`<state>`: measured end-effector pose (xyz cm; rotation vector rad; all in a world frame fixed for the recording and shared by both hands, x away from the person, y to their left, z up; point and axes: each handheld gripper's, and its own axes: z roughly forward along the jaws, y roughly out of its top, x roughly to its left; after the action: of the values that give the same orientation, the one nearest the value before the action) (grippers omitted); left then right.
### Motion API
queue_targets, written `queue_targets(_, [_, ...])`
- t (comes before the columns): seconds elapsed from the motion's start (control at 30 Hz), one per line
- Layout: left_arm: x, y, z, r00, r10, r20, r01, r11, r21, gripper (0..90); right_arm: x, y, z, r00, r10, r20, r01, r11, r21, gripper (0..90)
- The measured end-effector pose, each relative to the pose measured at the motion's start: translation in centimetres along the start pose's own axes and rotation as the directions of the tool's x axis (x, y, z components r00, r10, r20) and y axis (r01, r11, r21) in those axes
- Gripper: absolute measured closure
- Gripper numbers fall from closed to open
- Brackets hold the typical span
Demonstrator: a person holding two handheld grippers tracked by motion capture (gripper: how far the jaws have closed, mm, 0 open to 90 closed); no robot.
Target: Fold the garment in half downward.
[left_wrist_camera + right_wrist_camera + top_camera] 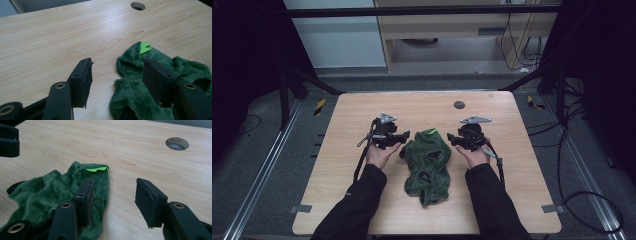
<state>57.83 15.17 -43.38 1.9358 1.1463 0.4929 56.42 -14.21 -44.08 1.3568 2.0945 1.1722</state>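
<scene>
— Cloth (pixel 428 167), dark green and fluffy, crumpled in a heap at the middle of the table (pixel 362 115). How much of it can you read?

— Not its shape. It is bunched, with dark folds or openings that I cannot make out from the high view. In the left gripper view its near part is cut off by the bottom edge and partly covered by a jaw.

— Any marking?

— A bright green tag (pixel 145 47) at the far end, jagged at one side. In the right gripper view it lies nearly flat and half tucked into the pile.

— And the grippers?

— Left gripper (pixel 388 136) just beside the cloth's left edge, jaws spread wide, one over the fabric and one over bare wood; nothing between them. Right gripper (pixel 468 136) just beside the right edge, jaws likewise spread, empty, one over the cloth.

— Beyond that?

— A round hole (pixel 459 105) in the tabletop, well apart from the cloth toward the far edge. Sleeves are cut off at the bottom.
</scene>
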Motion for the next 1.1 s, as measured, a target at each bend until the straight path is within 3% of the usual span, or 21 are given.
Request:
queue_targets(0.13, [-0.1,-0.4,1.1,1.0000,0.007,0.002,-0.007,0.9995,0.032,43.9,0.0,-0.1,0.7,1.0000,0.005,0.000,-0.005,1.000,0.015,50.2])
queue_targets(0.57, [-0.3,-1.8,3.9,0.9997,0.015,0.019,-0.017,0.9930,0.117,51.0,1.0,-1.3,3.2,0.9989,-0.041,-0.024,0.043,0.995,0.094,51.9])
queue_targets(0.83, [-0.1,-2.6,4.8,0.9997,0.007,0.023,-0.010,0.9875,0.157,55.2,1.2,-1.8,3.9,0.9987,-0.043,-0.027,0.046,0.991,0.127,53.3])
queue_targets(1.1, [-0.1,-3.1,5.1,0.9988,-0.016,0.046,0.008,0.9843,0.176,64.6,1.3,-2.2,4.4,0.9982,-0.048,-0.037,0.054,0.985,0.167,60.5])
